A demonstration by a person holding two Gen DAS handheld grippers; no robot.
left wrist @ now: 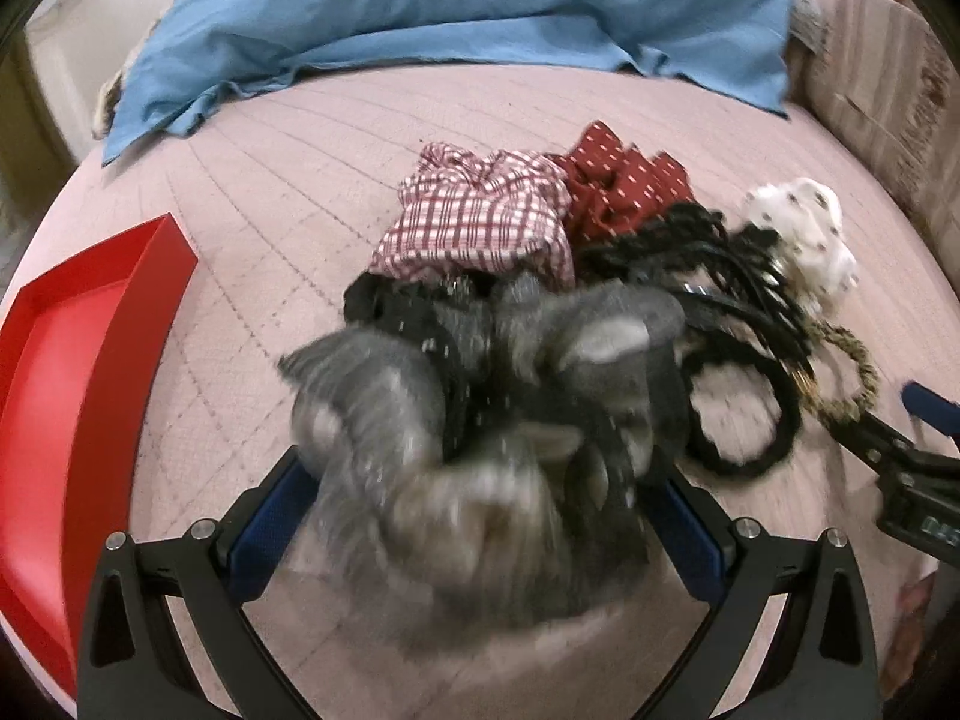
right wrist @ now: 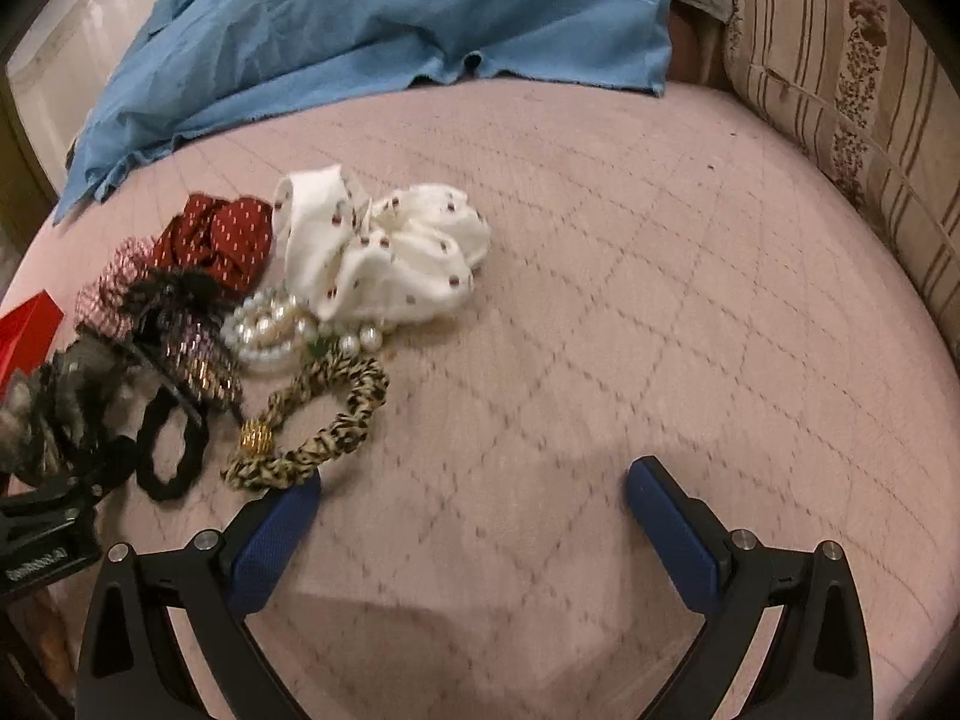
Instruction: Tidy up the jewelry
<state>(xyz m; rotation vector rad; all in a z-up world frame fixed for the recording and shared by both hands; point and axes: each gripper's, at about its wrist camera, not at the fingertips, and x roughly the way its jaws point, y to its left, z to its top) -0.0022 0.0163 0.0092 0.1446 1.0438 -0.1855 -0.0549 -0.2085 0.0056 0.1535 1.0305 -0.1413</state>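
A pile of hair accessories lies on a pink quilted bed. In the left wrist view a big grey scrunchie (left wrist: 480,456) sits between the fingers of my left gripper (left wrist: 480,516), which stands wide and is blurred by motion. Behind it lie a checked scrunchie (left wrist: 474,222), a dark red dotted scrunchie (left wrist: 624,180), black hair ties (left wrist: 744,414) and a white dotted scrunchie (left wrist: 804,234). My right gripper (right wrist: 474,498) is open and empty, its left pad beside a leopard-print scrunchie (right wrist: 324,420). Pearl bracelets (right wrist: 270,330) and the white scrunchie (right wrist: 390,252) lie beyond.
A red tray (left wrist: 72,372) stands at the left of the bed. A blue cloth (left wrist: 456,6) is heaped at the back. A striped pillow (right wrist: 852,96) lies at the right. The right gripper shows at the right edge of the left wrist view (left wrist: 900,456).
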